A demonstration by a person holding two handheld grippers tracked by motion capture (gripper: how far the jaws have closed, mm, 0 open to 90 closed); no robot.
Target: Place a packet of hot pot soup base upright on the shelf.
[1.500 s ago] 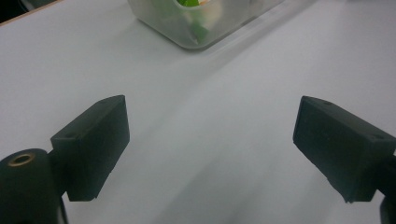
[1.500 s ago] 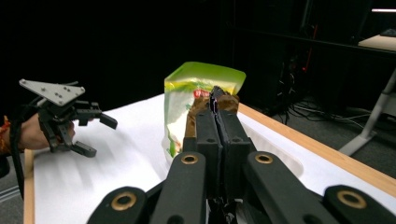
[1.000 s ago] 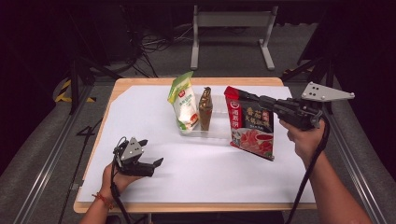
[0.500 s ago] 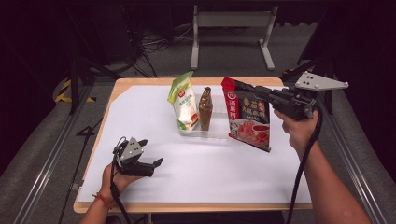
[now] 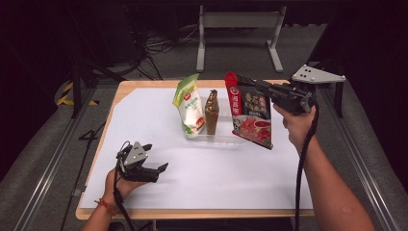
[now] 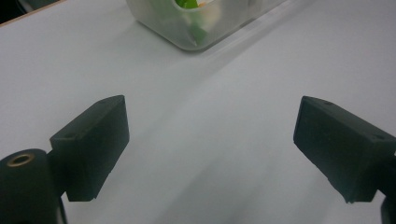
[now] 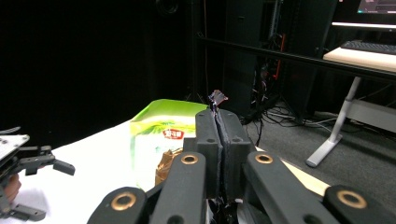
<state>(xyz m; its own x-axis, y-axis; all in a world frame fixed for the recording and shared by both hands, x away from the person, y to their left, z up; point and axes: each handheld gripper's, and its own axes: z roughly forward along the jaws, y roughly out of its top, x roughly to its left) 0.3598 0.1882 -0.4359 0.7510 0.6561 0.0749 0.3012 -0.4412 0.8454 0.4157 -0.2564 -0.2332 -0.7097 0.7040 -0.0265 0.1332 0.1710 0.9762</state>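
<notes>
My left gripper (image 5: pixel 156 168) rests on the white sheet (image 5: pixel 159 110) near the table's (image 5: pixel 120 91) front left corner, jaws spread wide with nothing between them. Farther in, toward the back edge, a clear tray (image 5: pixel 217 139) holds a green bag (image 5: pixel 188 105) and a brown pouch (image 5: pixel 211 111), both upright. My right gripper (image 5: pixel 240 81) is pinched tight on the top edge of the red bag (image 5: pixel 251 118), which hangs just right of the pouch, its bottom at the tray's right end.

A wooden tabletop (image 5: pixel 120 94) carries a white sheet (image 5: pixel 216 168) over most of its surface. On the sheet stands a clear tray (image 5: pixel 211 139) near the far middle.
</notes>
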